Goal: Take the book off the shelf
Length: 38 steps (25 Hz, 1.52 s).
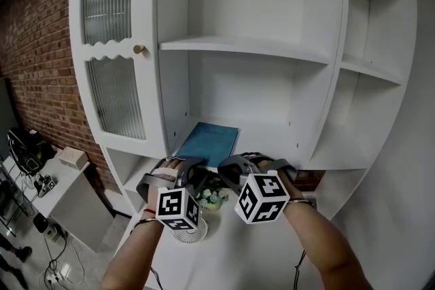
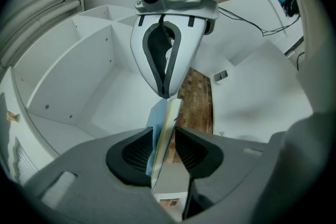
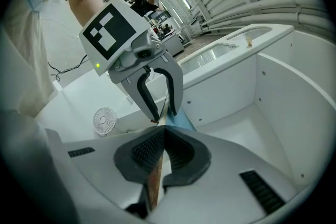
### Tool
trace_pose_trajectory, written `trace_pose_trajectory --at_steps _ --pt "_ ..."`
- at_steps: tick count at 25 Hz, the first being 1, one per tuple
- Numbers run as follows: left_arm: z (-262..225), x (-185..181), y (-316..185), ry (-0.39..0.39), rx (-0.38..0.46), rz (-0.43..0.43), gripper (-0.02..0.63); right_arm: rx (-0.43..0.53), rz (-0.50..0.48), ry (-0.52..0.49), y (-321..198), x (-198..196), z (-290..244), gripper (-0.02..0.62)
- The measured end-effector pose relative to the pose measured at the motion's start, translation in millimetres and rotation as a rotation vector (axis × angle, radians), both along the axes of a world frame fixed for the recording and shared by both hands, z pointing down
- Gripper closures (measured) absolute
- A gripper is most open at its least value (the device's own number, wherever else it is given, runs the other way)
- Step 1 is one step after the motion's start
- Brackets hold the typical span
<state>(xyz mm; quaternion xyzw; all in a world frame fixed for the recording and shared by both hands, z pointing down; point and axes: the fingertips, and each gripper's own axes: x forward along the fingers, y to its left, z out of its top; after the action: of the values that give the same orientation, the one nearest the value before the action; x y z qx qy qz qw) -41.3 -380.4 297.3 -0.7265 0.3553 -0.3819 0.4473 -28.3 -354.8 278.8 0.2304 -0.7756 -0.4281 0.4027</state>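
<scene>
The blue book [image 1: 207, 140] is lying on the lower shelf [image 1: 285, 139], its near edge at the front. The right claw [image 3: 160, 147] is pinching that edge. The left claw [image 2: 165, 147] is straddling it with jaws apart, not pressing. With only 1 claw gripping, pulling level and straight out is looking wisest, so the thin book is not sagging or twisting loose.

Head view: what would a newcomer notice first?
A blue book lies flat on a low shelf of the white shelf unit, center frame. Both grippers meet at its near edge: the right gripper is shut on it, while the left gripper has its jaws apart around it.
</scene>
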Motion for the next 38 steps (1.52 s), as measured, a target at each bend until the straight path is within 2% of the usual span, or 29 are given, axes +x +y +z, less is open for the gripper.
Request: trace_pose_trajectory --at_steps 10,13,18,24,25,27,29,34,38 --pt "2 6 -1 -0.053 0.050 -0.008 0.487 -0.014 0.002 0.008 6 2 0 0.580" --pt "2 6 0 -0.060 0.056 -0.014 0.530 -0.028 0.002 -0.001 6 1 3 0.580" --pt "0 6 0 -0.067 0.067 -0.024 0.545 -0.054 0.016 -0.065 6 2 2 0.578" --pt "-3 7 1 -0.047 0.058 -0.022 0.548 -0.029 0.023 -0.106 9 5 -6 0.577" --pt "-3 7 1 -0.045 0.056 -0.021 0.548 -0.027 0.023 -0.110 10 6 -7 0.569" --pt "-4 7 1 -0.043 0.054 -0.020 0.548 -0.025 0.026 -0.109 11 9 -8 0.501" --pt "-4 6 1 -0.038 0.054 -0.020 0.548 -0.027 0.034 -0.102 10 12 -6 0.474" --pt "-5 7 5 -0.023 0.057 -0.014 0.548 -0.051 0.075 -0.133 8 27 4 0.471" --pt "-5 7 10 -0.020 0.057 -0.013 0.548 -0.034 0.099 -0.116 5 33 9 0.471"
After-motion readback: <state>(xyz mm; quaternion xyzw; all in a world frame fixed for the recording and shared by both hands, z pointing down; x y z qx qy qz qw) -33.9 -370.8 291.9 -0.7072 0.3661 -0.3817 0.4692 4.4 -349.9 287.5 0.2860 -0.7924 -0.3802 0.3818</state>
